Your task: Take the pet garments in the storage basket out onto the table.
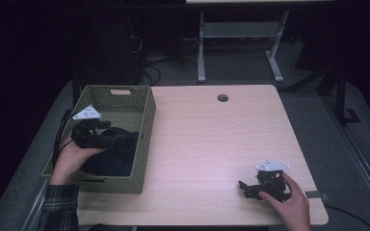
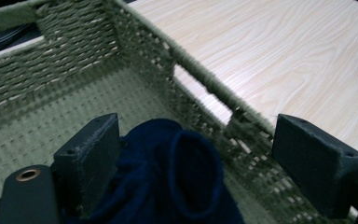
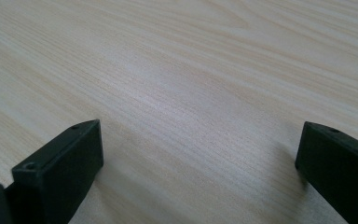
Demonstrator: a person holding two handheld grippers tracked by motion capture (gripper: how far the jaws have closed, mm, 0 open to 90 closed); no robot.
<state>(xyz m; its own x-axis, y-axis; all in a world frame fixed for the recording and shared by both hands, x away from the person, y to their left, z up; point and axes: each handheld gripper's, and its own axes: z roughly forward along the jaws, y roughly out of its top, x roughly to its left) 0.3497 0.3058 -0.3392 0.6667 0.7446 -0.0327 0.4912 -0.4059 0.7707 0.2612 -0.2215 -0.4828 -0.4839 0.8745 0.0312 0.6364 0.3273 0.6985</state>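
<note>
Cloth [image 2: 168, 177], dark blue, lies inside the woven basket [image 2: 74, 56] at the tabletop's [image 1: 212, 139] left edge. Left gripper [image 2: 196, 161] hangs over it, jaws wide, gripping nothing. Lower squarely, clear of the wall, before closing. Right gripper [image 3: 198, 172] rests open and empty.

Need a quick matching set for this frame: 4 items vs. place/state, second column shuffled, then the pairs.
Column 1:
1. left hand-held gripper
2. right hand-held gripper
3. dark blue cloth
4. woven basket

Column 2:
A. lies inside the basket
B. open, low over the bare wooden tabletop near the right front
C. stands at the table's left edge
D. open, jaws either side of the cloth, inside the basket

Pairs: 1-D, 2-B, 3-A, 4-C
</note>
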